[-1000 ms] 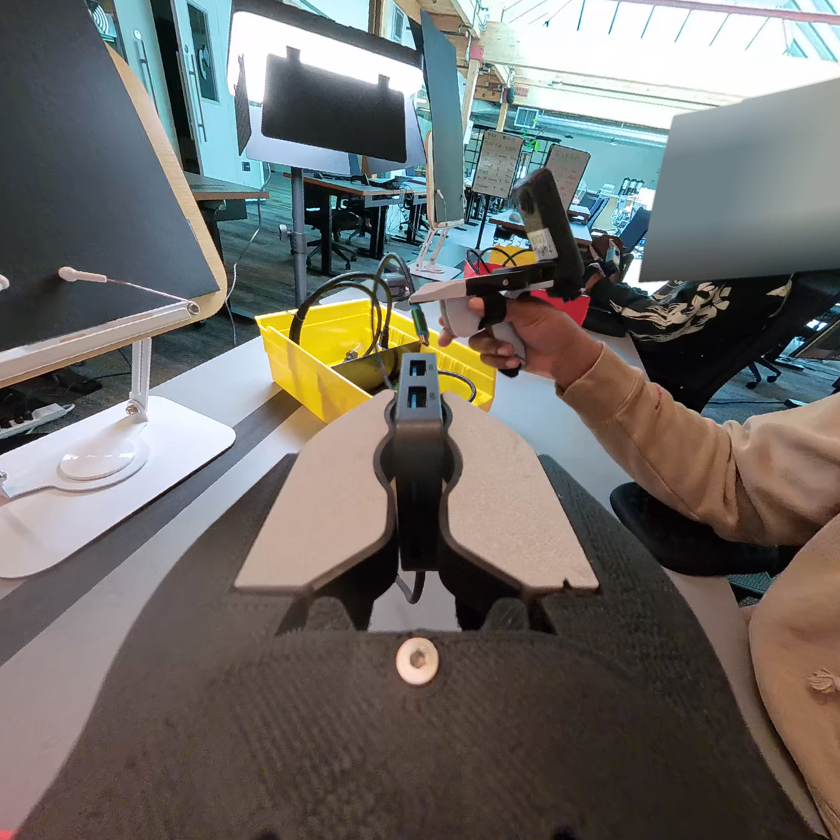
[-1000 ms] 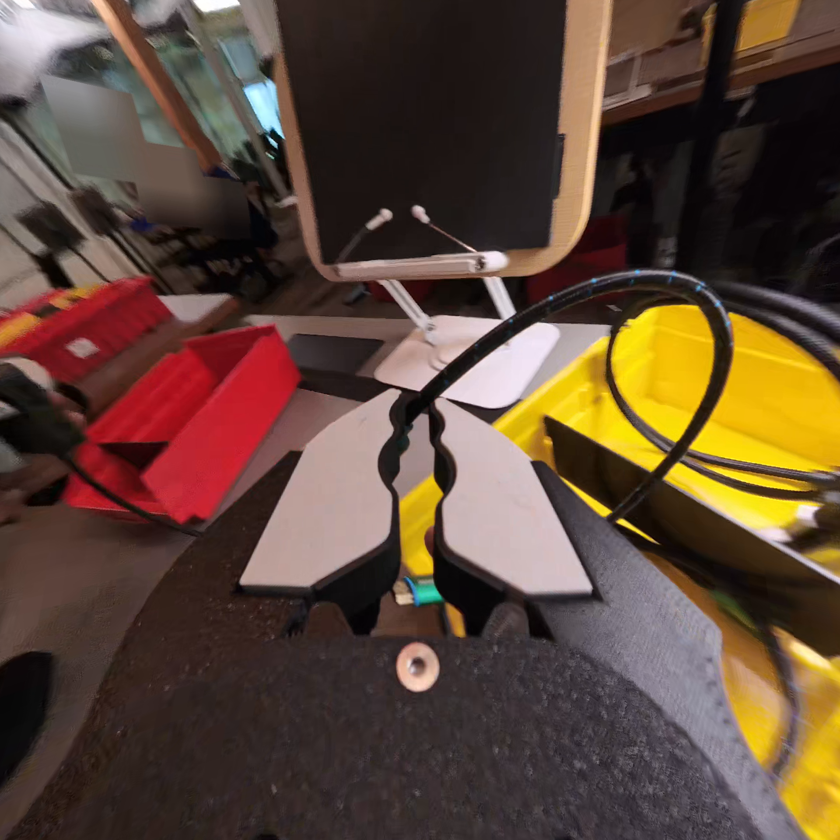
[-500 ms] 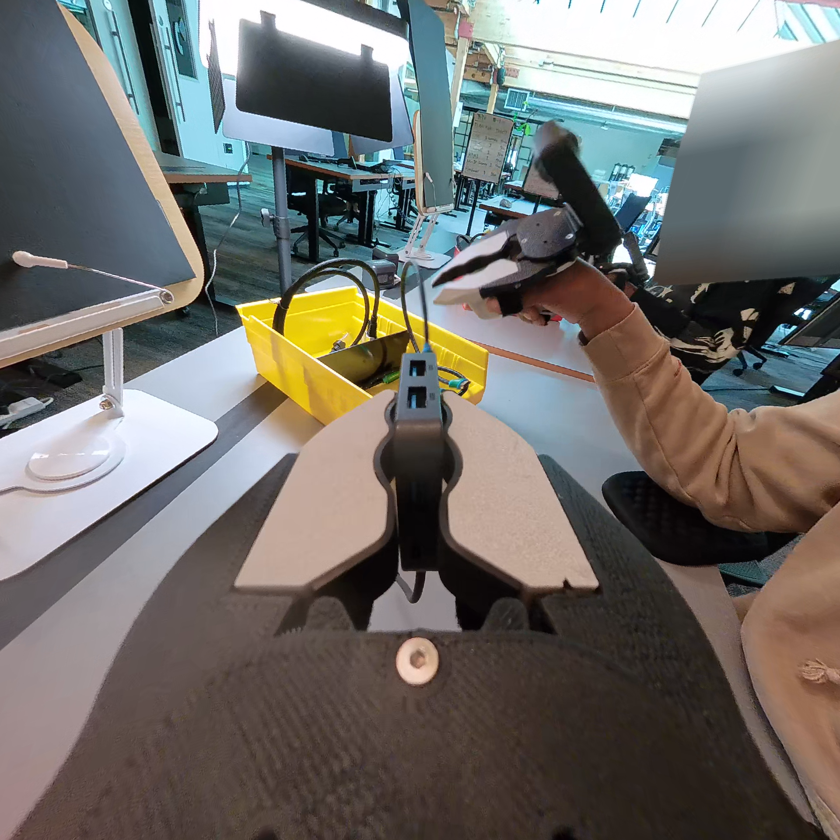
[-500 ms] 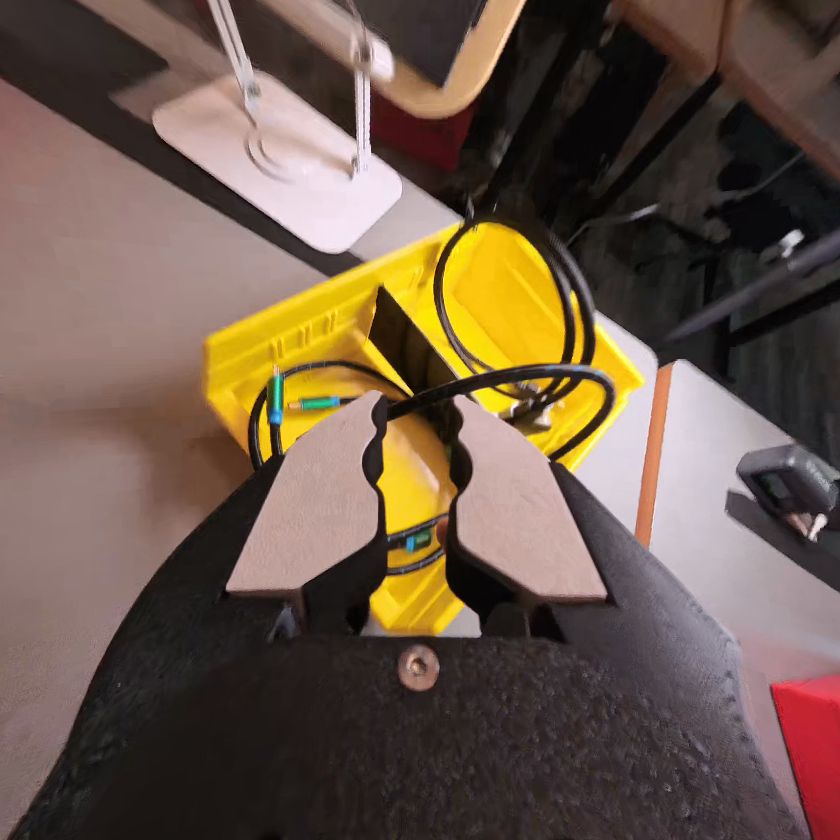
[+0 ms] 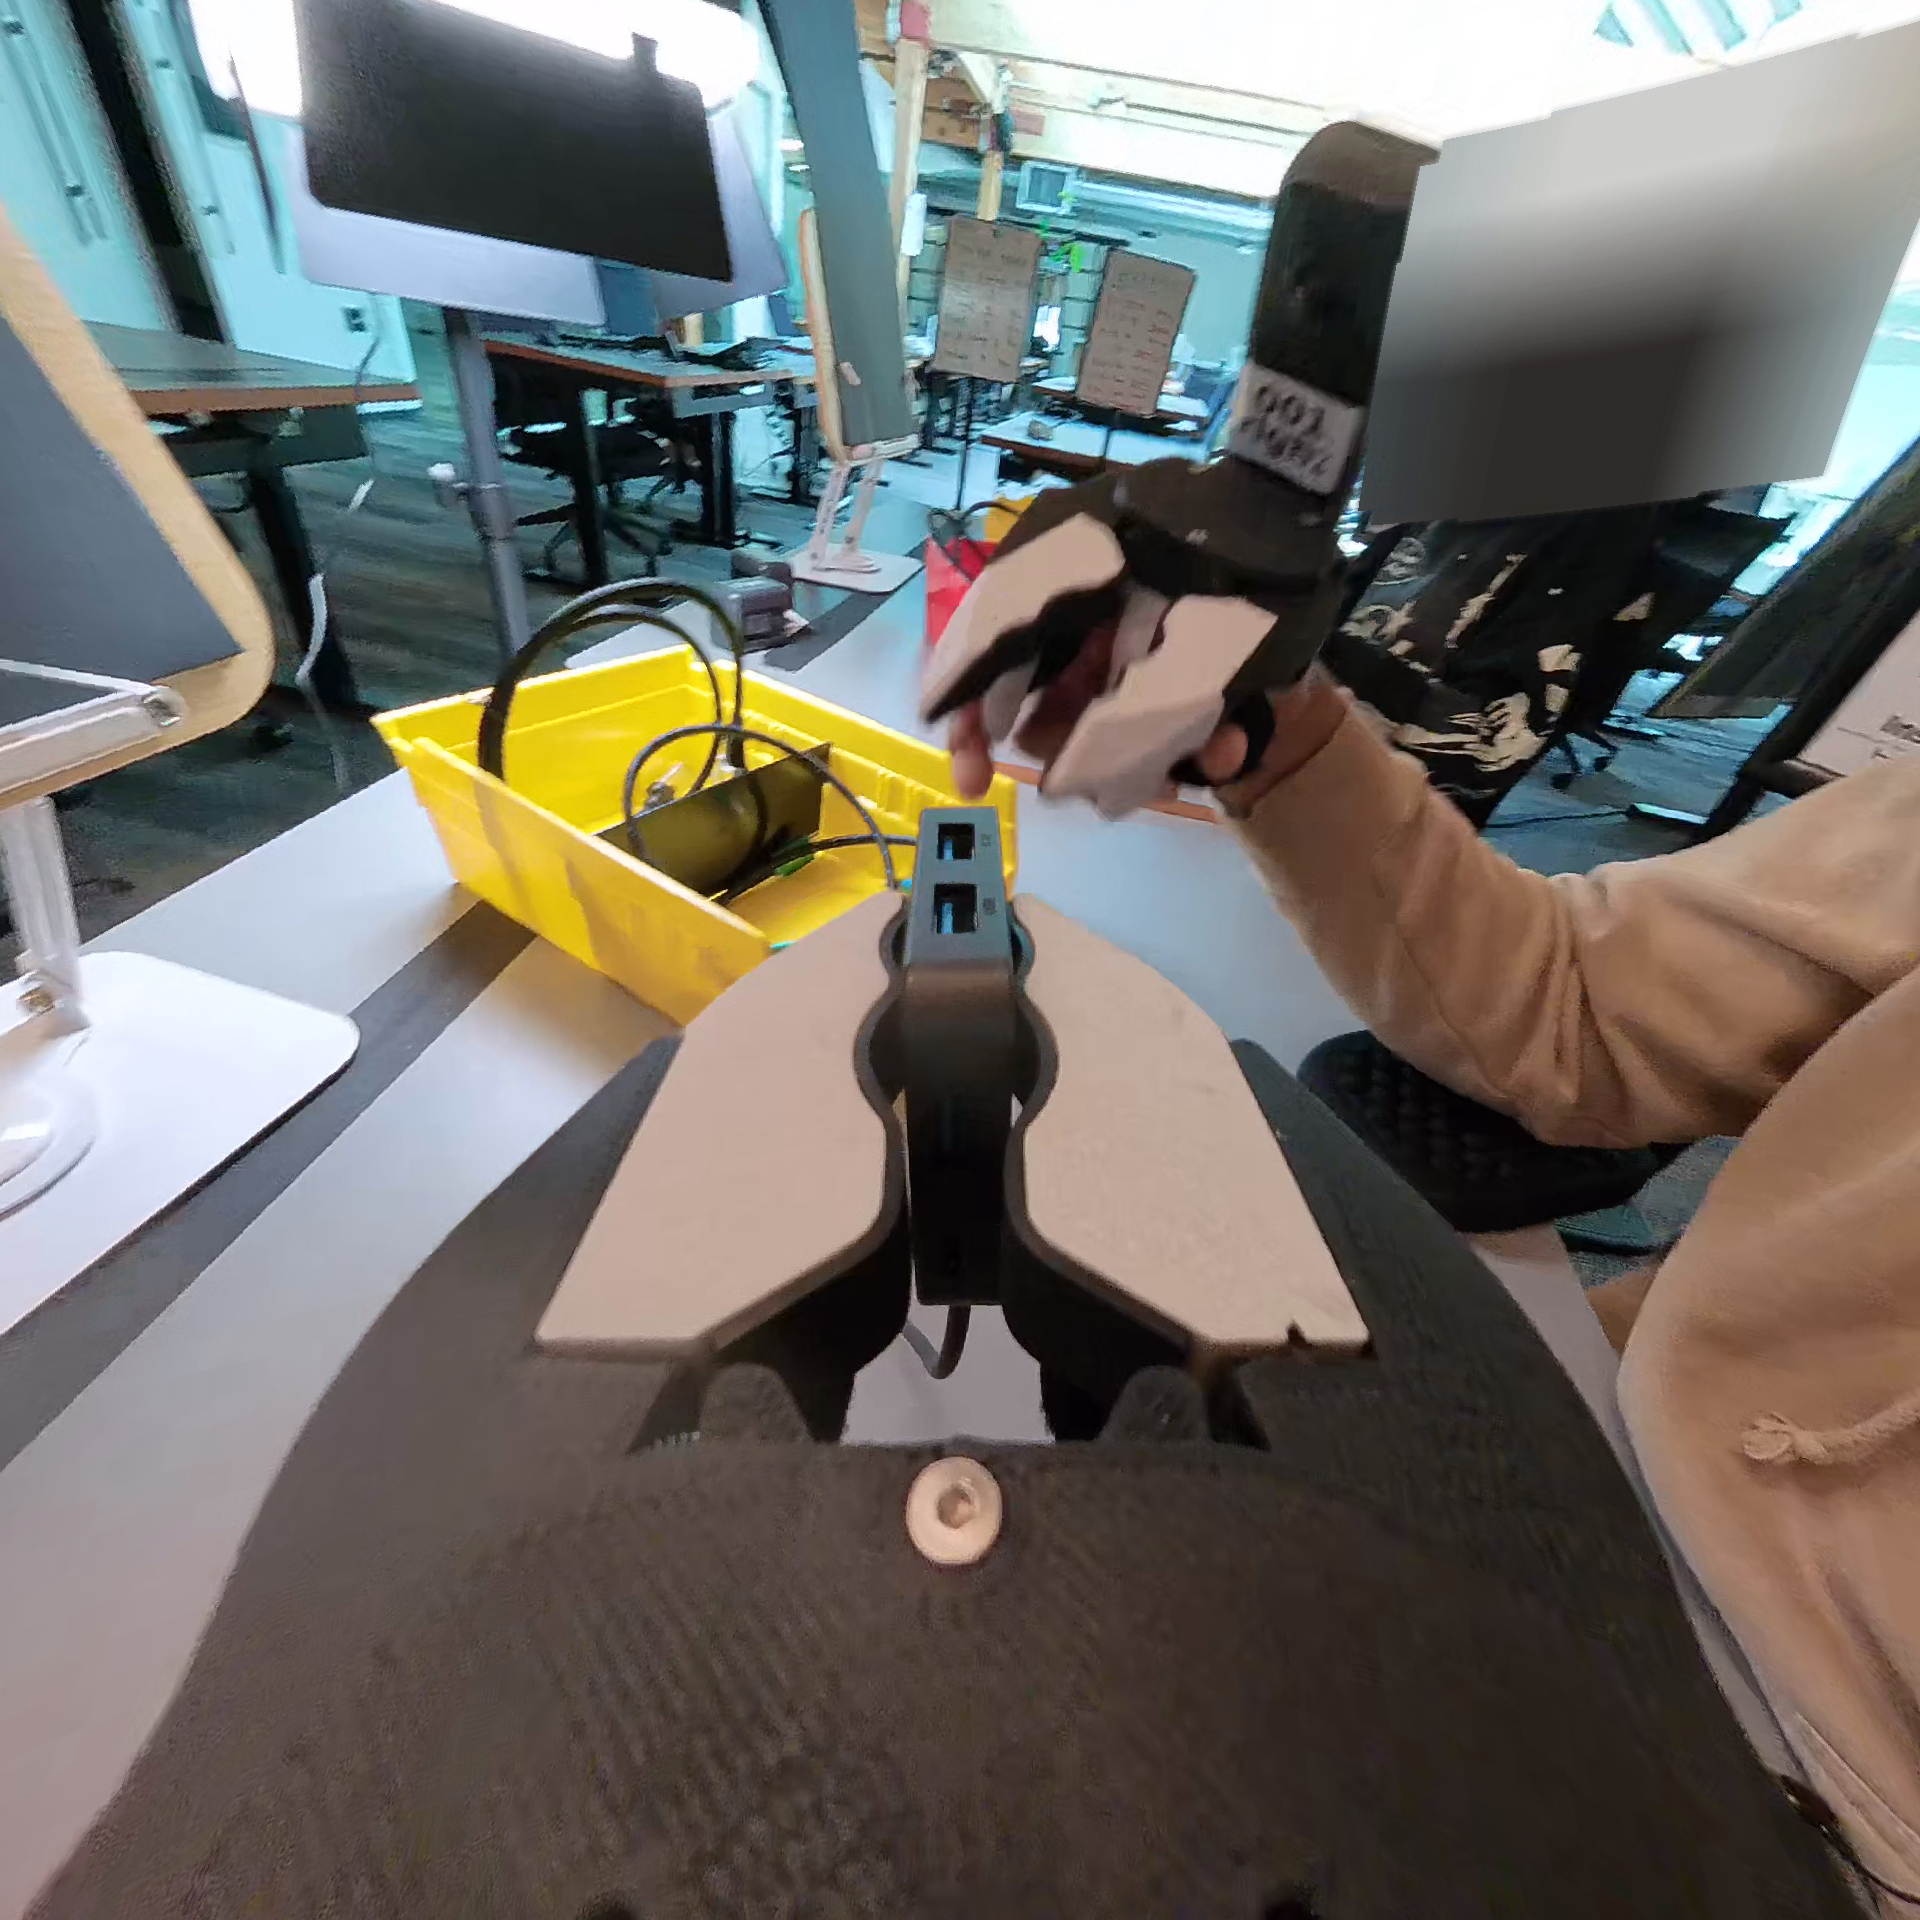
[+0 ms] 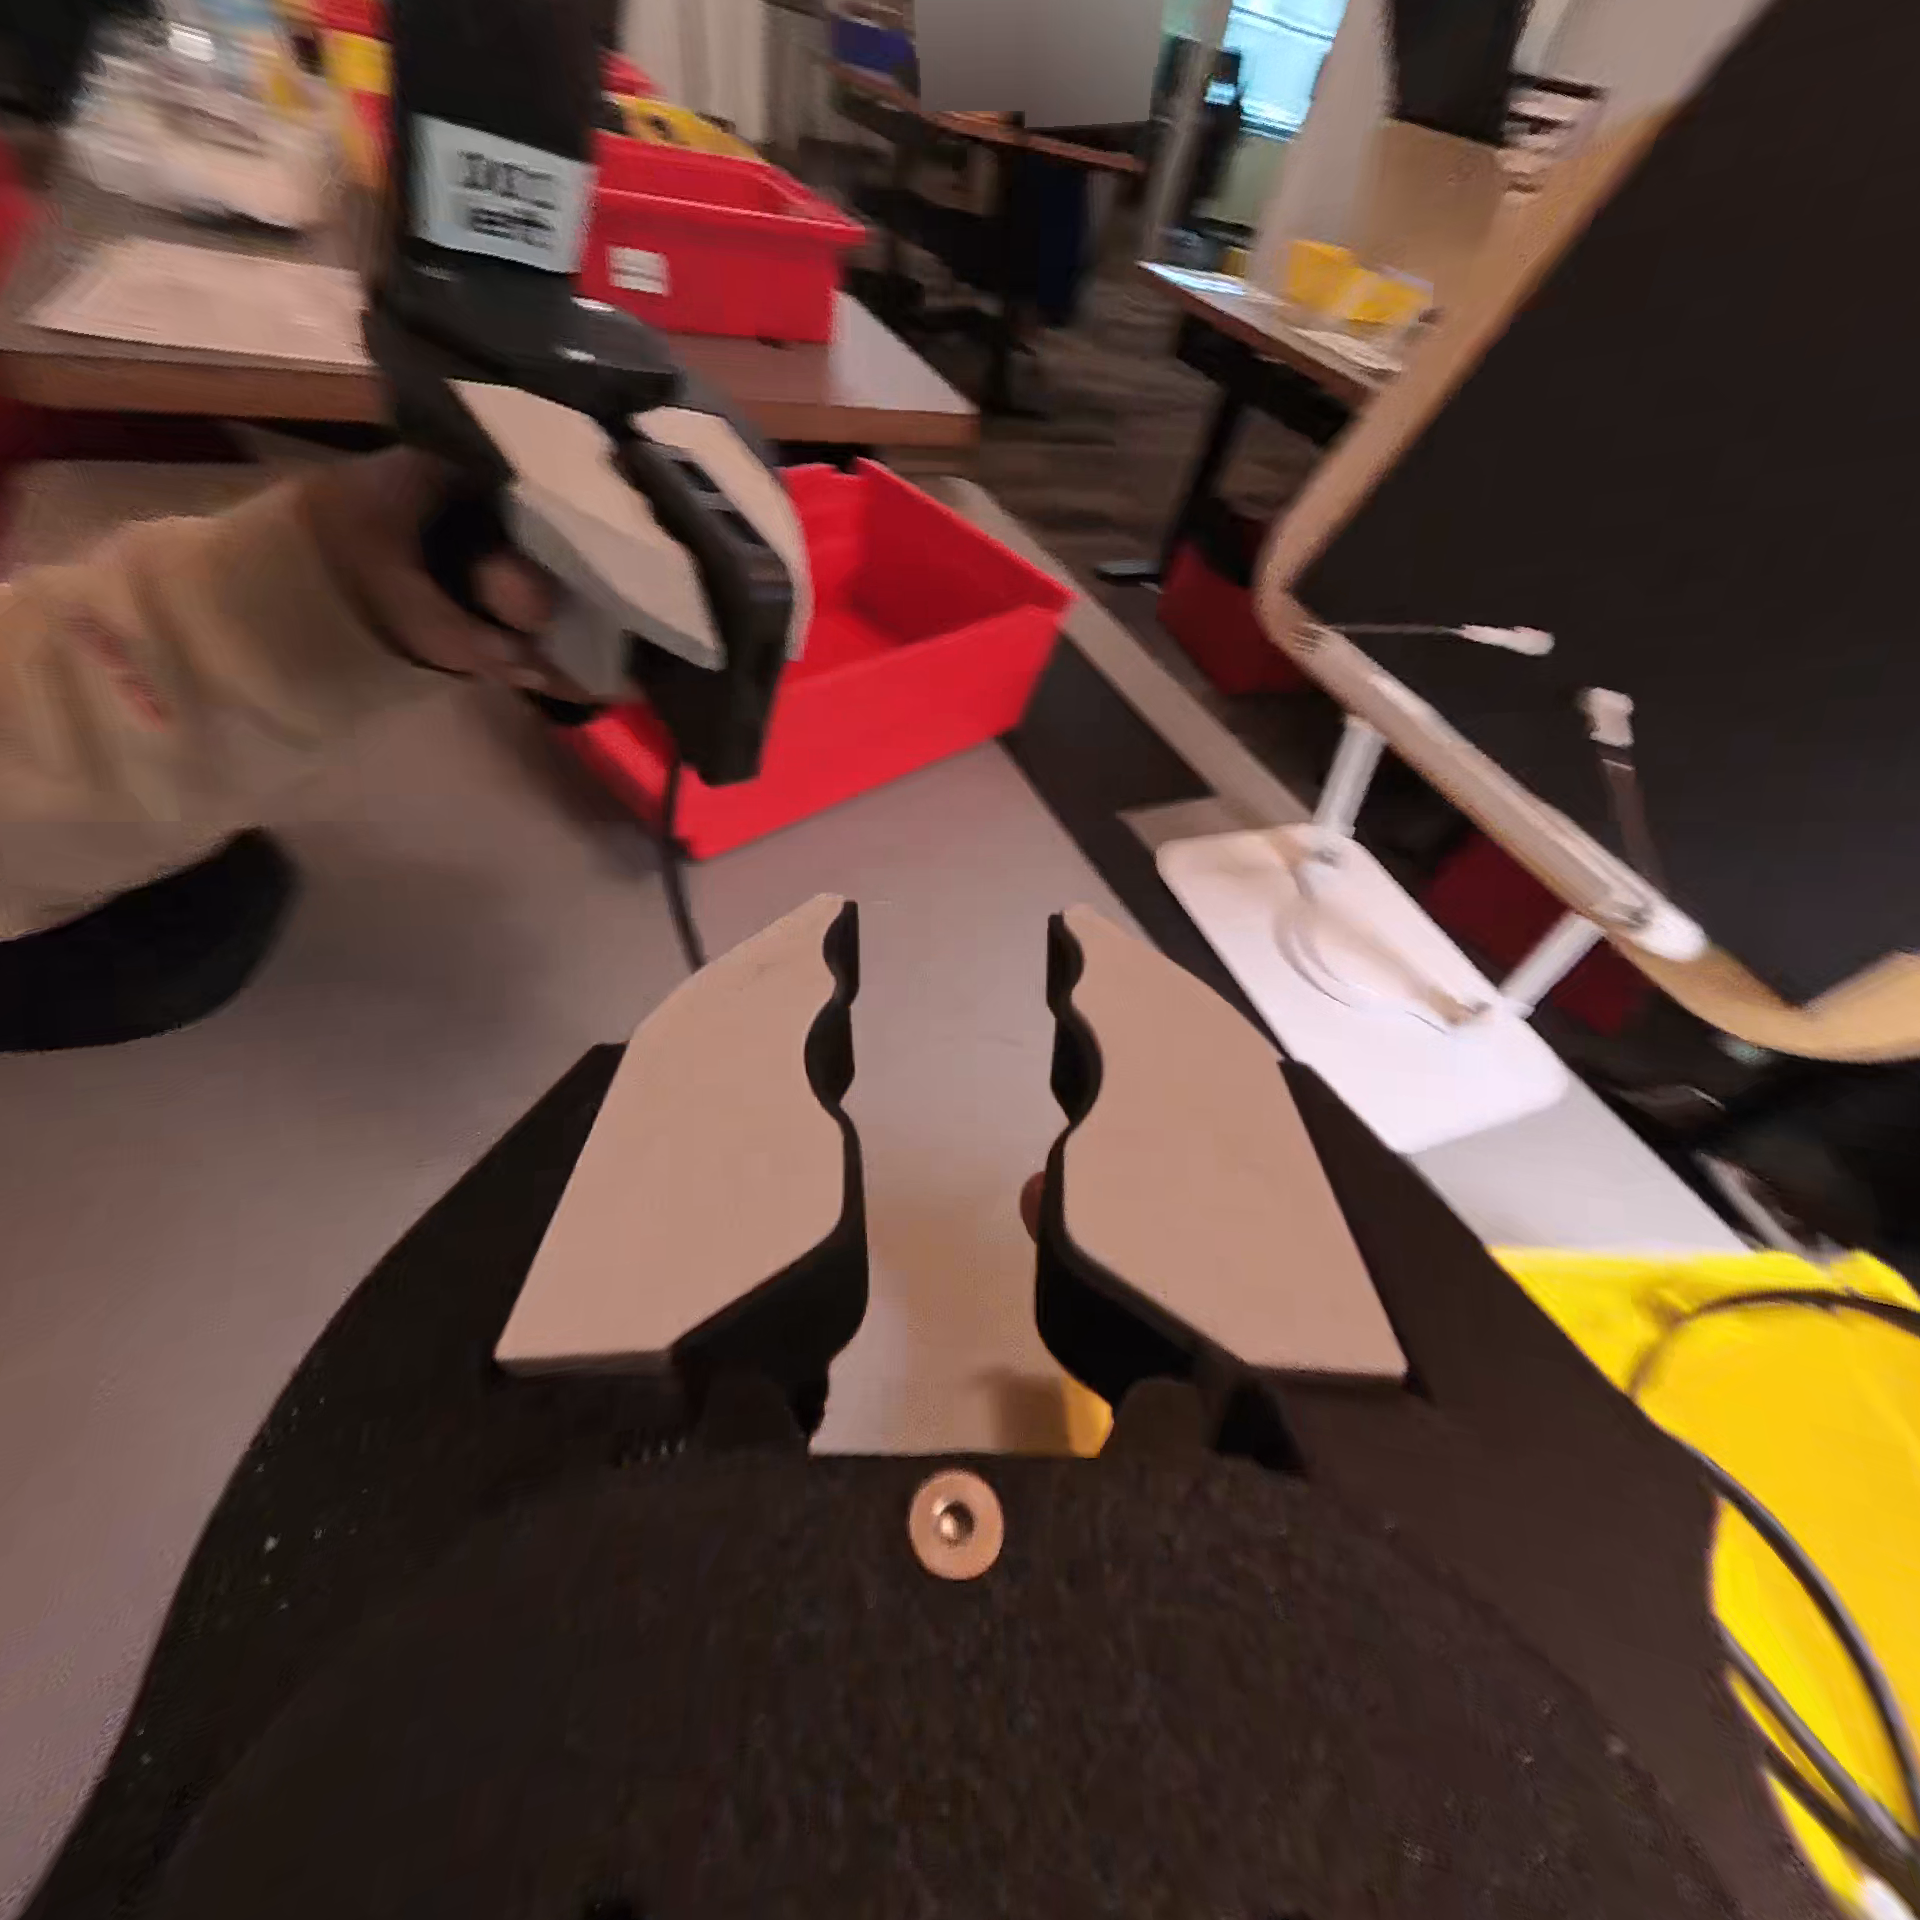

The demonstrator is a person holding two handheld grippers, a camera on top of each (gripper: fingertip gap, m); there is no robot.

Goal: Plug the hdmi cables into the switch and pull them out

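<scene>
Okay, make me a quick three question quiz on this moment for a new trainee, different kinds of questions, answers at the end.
1. True or false: the left gripper is shut on the switch.
2. Multiple choice: the black cables lie in A) the red bin, B) the yellow bin, C) the right gripper.
3. Fill in: the two ports on the switch's near end that show have ____ plugged into them.

Key
1. True. Its fingers clamp the switch on both sides.
2. B. They coil inside the yellow bin; the right gripper is open and empty, and the red bin holds no cable that shows.
3. Nothing. Both look bare.
</scene>
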